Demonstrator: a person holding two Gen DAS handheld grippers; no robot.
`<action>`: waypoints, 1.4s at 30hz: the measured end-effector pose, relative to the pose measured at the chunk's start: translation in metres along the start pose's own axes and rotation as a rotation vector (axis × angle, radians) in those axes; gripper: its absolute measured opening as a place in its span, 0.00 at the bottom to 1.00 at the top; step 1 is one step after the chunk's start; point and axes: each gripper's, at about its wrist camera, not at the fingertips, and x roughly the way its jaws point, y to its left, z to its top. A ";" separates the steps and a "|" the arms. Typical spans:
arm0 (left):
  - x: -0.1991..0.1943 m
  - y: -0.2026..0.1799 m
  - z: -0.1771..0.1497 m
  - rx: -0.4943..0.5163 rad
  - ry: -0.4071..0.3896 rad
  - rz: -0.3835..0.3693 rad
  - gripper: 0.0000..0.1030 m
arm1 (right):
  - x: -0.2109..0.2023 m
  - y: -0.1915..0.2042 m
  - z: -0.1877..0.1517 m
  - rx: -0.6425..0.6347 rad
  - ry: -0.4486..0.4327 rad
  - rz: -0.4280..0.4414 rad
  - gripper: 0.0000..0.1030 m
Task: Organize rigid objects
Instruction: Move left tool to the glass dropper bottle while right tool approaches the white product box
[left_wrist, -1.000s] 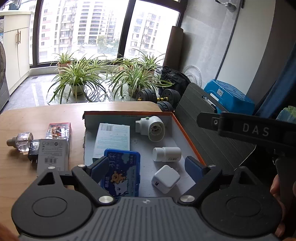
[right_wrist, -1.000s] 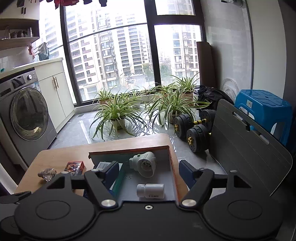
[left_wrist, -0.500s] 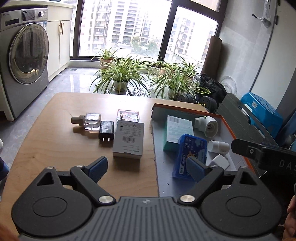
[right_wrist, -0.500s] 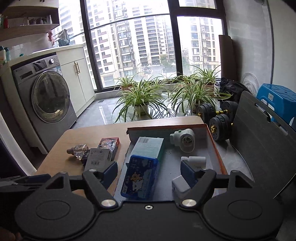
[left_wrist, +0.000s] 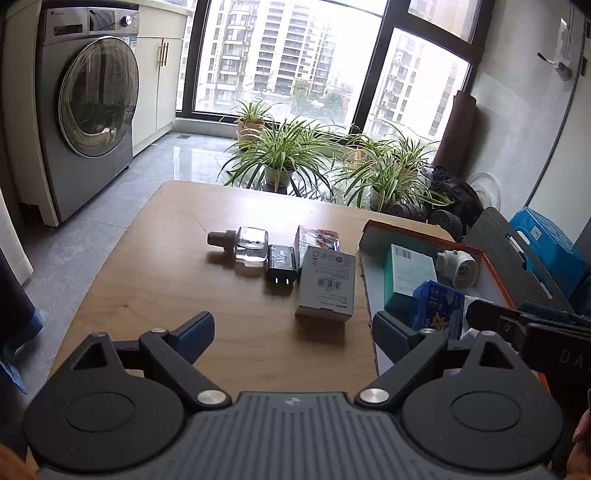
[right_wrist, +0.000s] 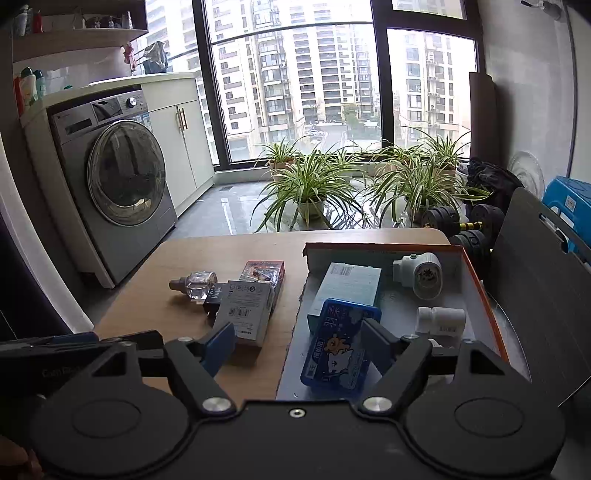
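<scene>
An orange-rimmed box (left_wrist: 406, 230) (right_wrist: 384, 246) stands on the right of the wooden table (left_wrist: 166, 280). Inside lie a teal carton (right_wrist: 349, 284), a blue cartoon tin (right_wrist: 338, 347), a white plug adapter (right_wrist: 421, 275) and a white pill bottle (right_wrist: 439, 320). Left of it on the wood lie a glass bottle (left_wrist: 247, 243), a black charger (left_wrist: 280, 264), a grey carton (left_wrist: 327, 286) and a colourful packet (left_wrist: 317, 236). My left gripper (left_wrist: 291, 332) hovers open over bare wood, short of the grey carton. My right gripper (right_wrist: 299, 345) is open above the box's near left edge, holding nothing.
A washing machine (left_wrist: 88, 110) and cabinets stand to the left. Potted spider plants (left_wrist: 280, 155) line the window beyond the table. Dumbbells (right_wrist: 461, 221), a dark folded panel (right_wrist: 535, 277) and a blue stool (right_wrist: 569, 203) crowd the right side.
Both grippers have swung left and drawn back. The left one has gone from above the box to over the bare wood beside it. The right jaws stand slightly wider.
</scene>
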 end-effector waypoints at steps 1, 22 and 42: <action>0.000 0.003 0.001 -0.007 -0.001 0.004 0.92 | 0.001 0.002 0.000 -0.004 0.002 0.003 0.86; 0.051 0.044 0.023 -0.071 0.024 0.079 0.93 | 0.035 0.025 -0.006 -0.044 0.051 0.040 0.86; 0.164 0.054 0.059 -0.020 0.094 0.123 0.99 | 0.070 0.025 -0.005 -0.053 0.066 0.080 0.86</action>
